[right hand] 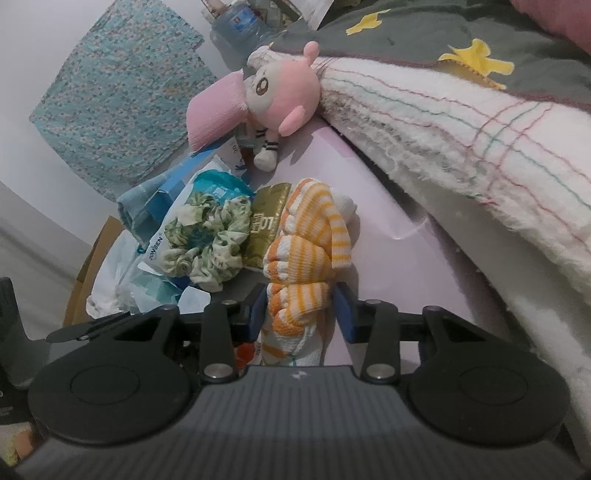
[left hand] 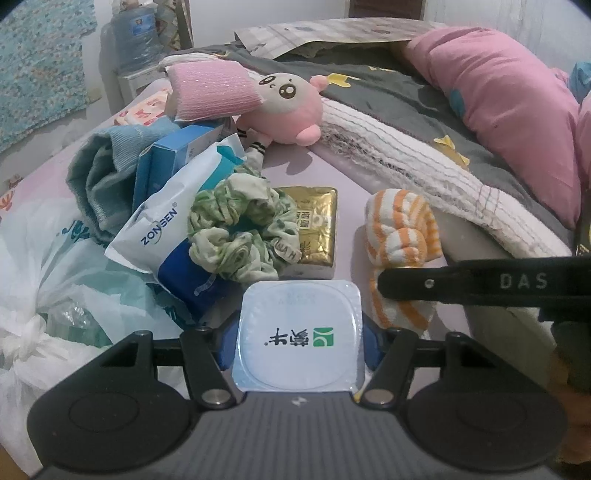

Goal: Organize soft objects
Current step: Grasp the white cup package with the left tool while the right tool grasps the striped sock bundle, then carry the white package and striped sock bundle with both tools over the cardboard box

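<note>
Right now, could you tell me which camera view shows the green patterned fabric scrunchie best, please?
The left wrist view: the green patterned fabric scrunchie lies near centre, large, its whole ring visible. The right wrist view shows it smaller, off to the left.

A gold foil packet [left hand: 317,221] lies flat on the lilac bed sheet [left hand: 325,166]. Left of the packet, a white ZONSEN pouch [left hand: 162,229] leans on blue cardboard boxes [left hand: 173,155]. Further left of the packet sits a knotted white plastic bag [left hand: 40,295]. Well behind the packet, by the wall, stands a large water bottle [left hand: 135,33], with a turquoise patterned cloth [left hand: 40,66] hanging to its left.
</note>
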